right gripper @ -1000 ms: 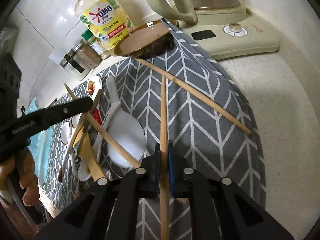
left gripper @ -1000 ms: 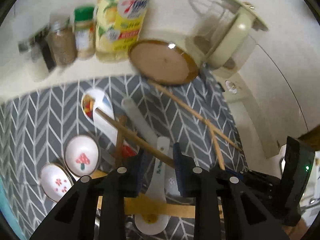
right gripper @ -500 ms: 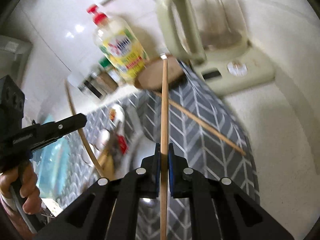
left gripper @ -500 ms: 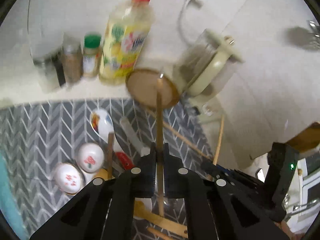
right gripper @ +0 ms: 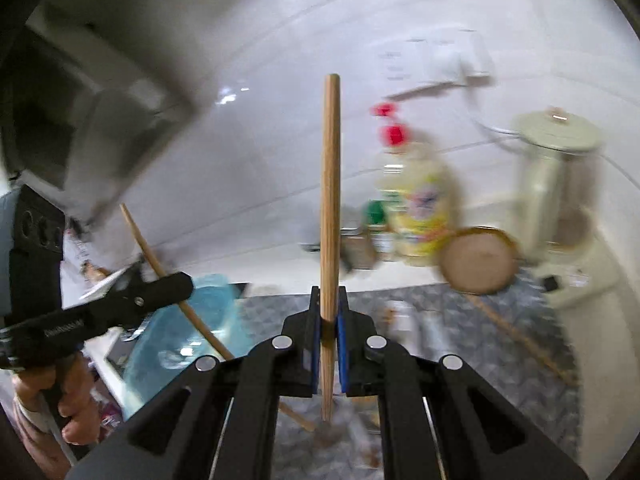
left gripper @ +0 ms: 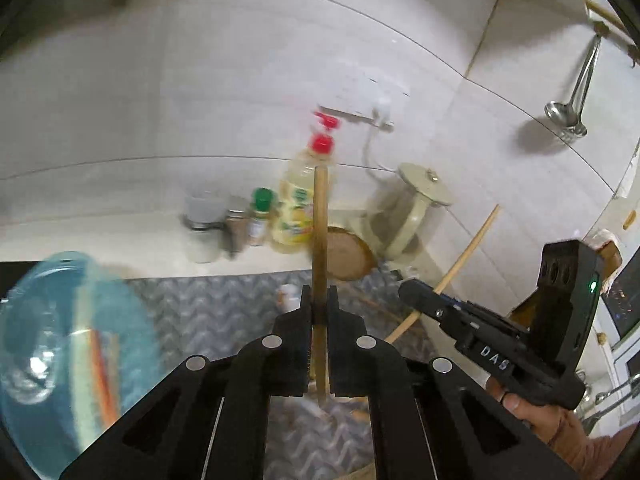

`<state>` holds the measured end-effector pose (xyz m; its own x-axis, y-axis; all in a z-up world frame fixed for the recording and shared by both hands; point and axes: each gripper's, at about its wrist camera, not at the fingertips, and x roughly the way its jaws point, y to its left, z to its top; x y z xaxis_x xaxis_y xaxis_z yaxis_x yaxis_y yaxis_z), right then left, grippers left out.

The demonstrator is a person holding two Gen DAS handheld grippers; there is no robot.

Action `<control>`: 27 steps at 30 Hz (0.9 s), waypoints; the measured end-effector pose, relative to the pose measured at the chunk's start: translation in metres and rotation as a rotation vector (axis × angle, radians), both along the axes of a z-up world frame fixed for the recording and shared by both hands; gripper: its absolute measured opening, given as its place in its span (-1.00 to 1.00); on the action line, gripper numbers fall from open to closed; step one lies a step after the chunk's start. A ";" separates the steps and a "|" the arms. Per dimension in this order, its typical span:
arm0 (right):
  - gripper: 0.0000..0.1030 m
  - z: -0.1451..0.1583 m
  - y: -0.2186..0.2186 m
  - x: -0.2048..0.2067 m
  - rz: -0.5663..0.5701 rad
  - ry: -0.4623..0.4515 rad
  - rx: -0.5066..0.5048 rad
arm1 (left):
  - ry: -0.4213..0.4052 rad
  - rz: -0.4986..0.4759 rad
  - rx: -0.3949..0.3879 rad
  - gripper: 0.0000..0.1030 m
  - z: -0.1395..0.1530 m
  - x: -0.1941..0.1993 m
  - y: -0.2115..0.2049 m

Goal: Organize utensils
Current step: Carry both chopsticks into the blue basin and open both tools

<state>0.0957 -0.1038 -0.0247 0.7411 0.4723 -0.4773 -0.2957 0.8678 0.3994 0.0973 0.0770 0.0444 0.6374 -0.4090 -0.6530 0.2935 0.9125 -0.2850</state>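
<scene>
Fingers of the left gripper (left gripper: 319, 312), apart a second ago, were clamped on a wooden chopstick (left gripper: 320, 248); those of the right gripper (right gripper: 330, 312) were kept clamped on a second chopstick (right gripper: 330, 200). Both sticks had been lifted off the grey chevron mat (left gripper: 224, 300) and pointed to 12 o'clock. One more chopstick (right gripper: 516, 336) was left on the mat at 3 o'clock. A blue tub (left gripper: 60, 352) sat at 9 o'clock, judged the likely drop-off.
</scene>
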 end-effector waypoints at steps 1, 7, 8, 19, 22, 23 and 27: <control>-0.86 0.003 0.014 -0.001 0.029 -0.001 0.014 | -0.003 0.014 0.006 -0.87 0.003 -0.003 0.010; -0.86 0.005 0.104 -0.002 0.230 0.058 0.098 | 0.011 0.142 0.062 -0.87 0.016 -0.034 0.115; -0.86 0.002 0.122 -0.003 0.265 0.076 0.110 | 0.017 0.161 0.079 -0.87 0.016 -0.037 0.130; -0.86 -0.081 0.260 0.019 0.375 0.339 -0.050 | 0.278 0.168 0.169 -0.86 -0.091 -0.002 0.236; -0.86 -0.105 0.281 0.033 0.342 0.410 -0.134 | 0.296 0.157 0.162 -0.84 -0.109 0.019 0.241; -0.86 -0.112 0.286 0.038 0.329 0.424 -0.155 | 0.300 0.143 0.166 -0.83 -0.115 0.027 0.239; -0.83 -0.130 0.300 0.063 0.269 0.492 -0.240 | 0.324 0.134 0.191 -0.82 -0.134 0.044 0.233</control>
